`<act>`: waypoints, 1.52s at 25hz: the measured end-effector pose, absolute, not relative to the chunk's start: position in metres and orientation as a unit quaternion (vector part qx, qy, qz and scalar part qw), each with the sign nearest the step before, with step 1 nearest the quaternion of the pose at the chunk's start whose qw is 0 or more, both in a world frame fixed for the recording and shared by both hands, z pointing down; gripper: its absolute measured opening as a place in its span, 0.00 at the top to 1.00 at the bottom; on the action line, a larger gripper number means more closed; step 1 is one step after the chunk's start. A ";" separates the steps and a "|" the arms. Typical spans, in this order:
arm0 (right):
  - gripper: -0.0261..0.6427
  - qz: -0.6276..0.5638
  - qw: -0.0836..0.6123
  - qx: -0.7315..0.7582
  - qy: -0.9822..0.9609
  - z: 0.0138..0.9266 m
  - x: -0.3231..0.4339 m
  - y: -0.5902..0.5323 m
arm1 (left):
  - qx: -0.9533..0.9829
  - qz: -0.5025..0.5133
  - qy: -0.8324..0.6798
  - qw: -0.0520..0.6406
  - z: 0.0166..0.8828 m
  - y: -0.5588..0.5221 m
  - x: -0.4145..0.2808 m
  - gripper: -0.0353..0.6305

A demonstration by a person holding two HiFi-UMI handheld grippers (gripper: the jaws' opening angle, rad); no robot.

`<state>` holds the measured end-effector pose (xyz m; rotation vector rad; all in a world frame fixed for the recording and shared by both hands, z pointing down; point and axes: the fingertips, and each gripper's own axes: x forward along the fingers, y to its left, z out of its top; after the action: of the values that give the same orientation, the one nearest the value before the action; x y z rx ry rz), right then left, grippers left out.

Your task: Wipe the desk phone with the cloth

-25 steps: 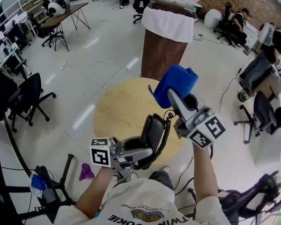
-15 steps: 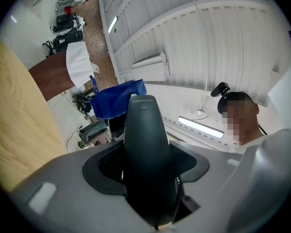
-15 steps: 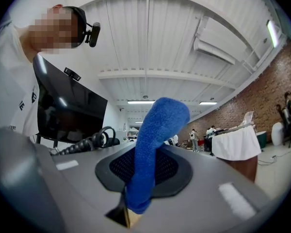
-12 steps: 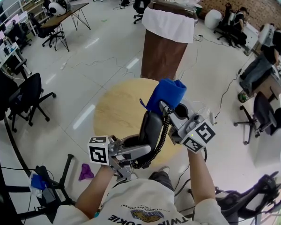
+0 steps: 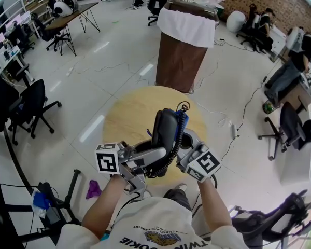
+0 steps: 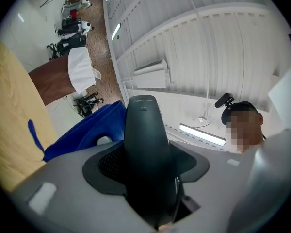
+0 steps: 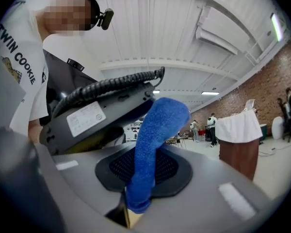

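Note:
My left gripper (image 5: 158,150) is shut on the black desk phone (image 5: 166,131), holding it tilted up above the round wooden table (image 5: 129,119). In the left gripper view the phone's dark body (image 6: 146,140) fills the gap between the jaws. Its coiled cord (image 5: 172,154) hangs down the side. My right gripper (image 5: 186,136) is shut on the blue cloth (image 7: 155,135), which is pressed against the phone's labelled underside (image 7: 87,118). Only a sliver of the cloth (image 5: 182,119) shows behind the phone in the head view; it also appears beyond the phone (image 6: 87,130) in the left gripper view.
A brown pedestal draped with a white sheet (image 5: 185,40) stands just beyond the table. Office chairs (image 5: 31,108) are at the left and at the right (image 5: 295,126). Cables (image 5: 233,123) and a purple rag (image 5: 93,190) lie on the floor.
My right gripper has come down and toward me with the cloth, from above the phone to behind it, so the cloth is now mostly hidden. The phone has tipped more upright.

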<state>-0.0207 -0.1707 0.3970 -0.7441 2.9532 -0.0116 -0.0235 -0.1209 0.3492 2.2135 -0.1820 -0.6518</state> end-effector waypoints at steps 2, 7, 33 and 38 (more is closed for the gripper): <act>0.86 -0.009 0.039 -0.246 0.969 0.409 -0.023 -0.165 | 0.875 -0.259 -0.081 0.401 0.348 -0.127 -0.026 0.55; 0.86 -0.010 0.020 -0.235 0.972 0.431 -0.032 -0.142 | 0.870 -0.265 -0.098 0.404 0.349 -0.140 -0.033 0.55; 0.86 -0.055 0.007 -0.306 0.950 0.456 -0.019 -0.101 | 0.842 -0.292 -0.130 0.435 0.360 -0.165 -0.047 0.55; 0.86 -0.004 0.044 -0.361 0.931 0.395 0.009 -0.114 | 0.837 -0.297 -0.144 0.437 0.367 -0.165 -0.053 0.55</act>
<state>0.0094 -0.1144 0.3949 -1.1051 2.8472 -0.0117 -0.0526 -0.1648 0.3670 2.0808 -0.3579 -0.7380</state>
